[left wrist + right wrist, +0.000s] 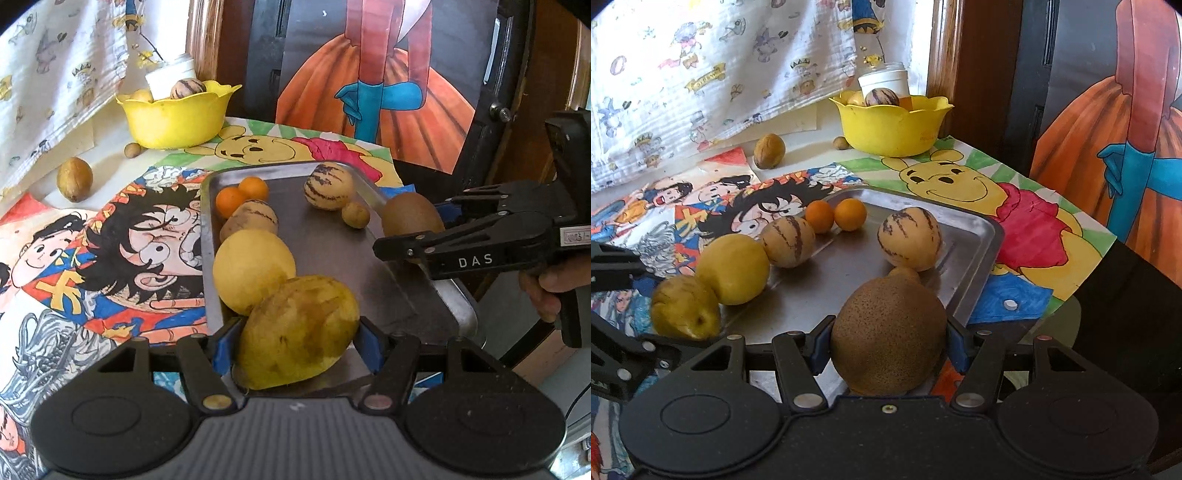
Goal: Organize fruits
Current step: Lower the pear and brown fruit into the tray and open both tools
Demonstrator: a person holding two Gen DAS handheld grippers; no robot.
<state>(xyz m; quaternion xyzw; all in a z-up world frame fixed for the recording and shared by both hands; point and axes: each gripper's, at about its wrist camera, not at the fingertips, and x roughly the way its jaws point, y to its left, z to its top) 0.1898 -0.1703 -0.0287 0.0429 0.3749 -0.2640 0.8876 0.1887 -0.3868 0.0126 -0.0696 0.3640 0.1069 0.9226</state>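
Yellow-green mango [299, 332] sits clamped in the left gripper [297, 341] at bottom centre, over the near edge of the steel tray [332, 251]; likely being set beside the yellow fruit [255, 269] to extend the row along the tray's left side. Right gripper [888, 343] grips a brown kiwi [888, 336] over the tray's right edge. Further back: striped melon [327, 186], two small oranges [242, 195]. Upper left, yellow bowl [177, 118] still holds fruit, one brown fruit [74, 179] loose nearby
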